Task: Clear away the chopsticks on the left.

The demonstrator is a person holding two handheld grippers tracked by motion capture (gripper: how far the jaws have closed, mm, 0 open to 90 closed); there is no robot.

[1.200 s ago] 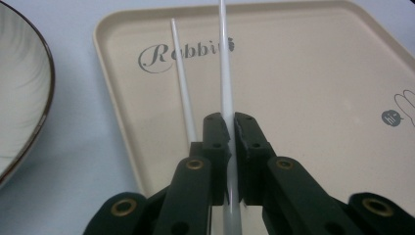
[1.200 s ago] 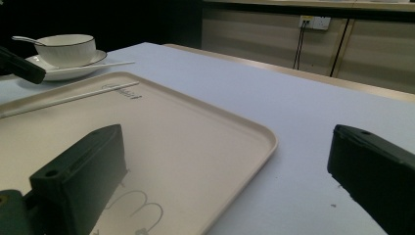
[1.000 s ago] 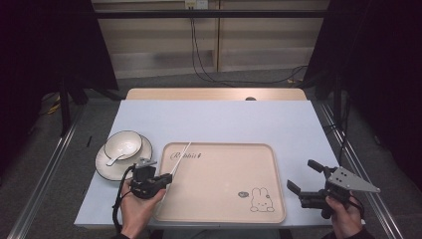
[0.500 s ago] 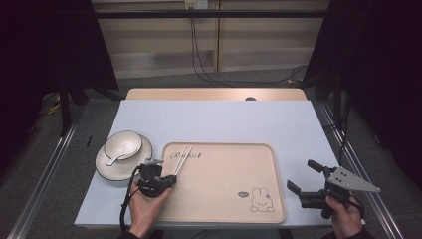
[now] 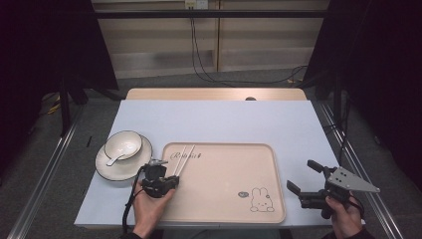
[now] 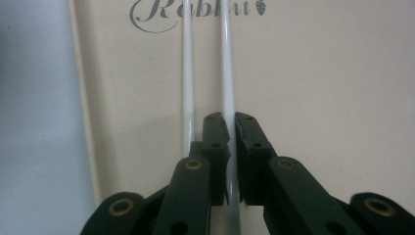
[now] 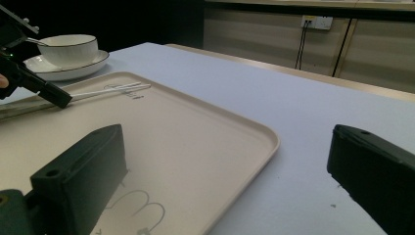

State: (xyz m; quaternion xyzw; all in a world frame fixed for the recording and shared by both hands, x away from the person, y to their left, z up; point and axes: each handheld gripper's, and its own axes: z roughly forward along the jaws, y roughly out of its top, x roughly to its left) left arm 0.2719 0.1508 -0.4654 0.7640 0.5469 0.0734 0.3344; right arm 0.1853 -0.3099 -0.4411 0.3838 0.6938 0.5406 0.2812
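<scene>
Left gripper [image 6: 230, 128], jaws clamped on the near end of the chopsticks [image 5: 181, 158], which lie on the tray's [image 5: 278, 199] left part, long axis running away from the jaws toward the tray's far rim; right gripper [image 5: 304, 178], jaws wide, idles beside the tray's right rim
</scene>
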